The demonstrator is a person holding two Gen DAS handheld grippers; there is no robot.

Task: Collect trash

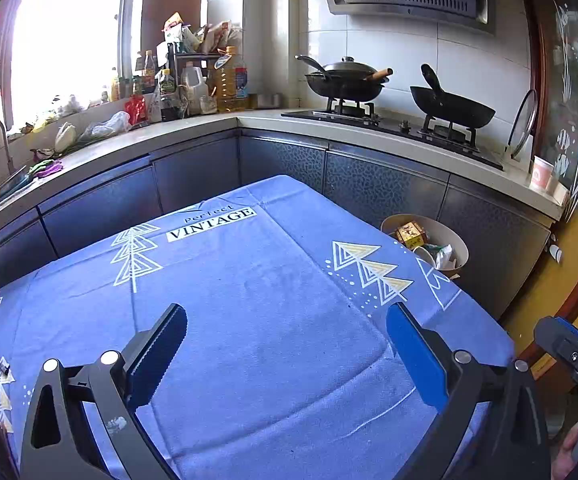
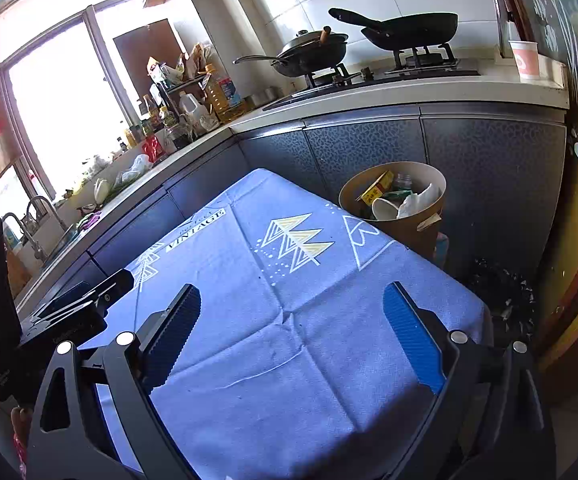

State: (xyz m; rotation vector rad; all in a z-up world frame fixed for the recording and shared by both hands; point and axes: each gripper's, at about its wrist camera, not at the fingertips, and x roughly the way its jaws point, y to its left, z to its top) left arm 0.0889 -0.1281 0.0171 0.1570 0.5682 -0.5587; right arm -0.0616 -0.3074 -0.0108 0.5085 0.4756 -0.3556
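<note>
Tablecloth blue, bare; bin beside table; left tongs, right tongs spread, empty.

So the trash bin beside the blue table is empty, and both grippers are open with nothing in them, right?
Not quite: the trash bin is not empty. The right wrist view shows a yellow box, a paper cup and crumpled wrappers inside. The rest holds: the left gripper and right gripper are both open with nothing in them.

Home kitchen: woks, hob, sink.
</note>
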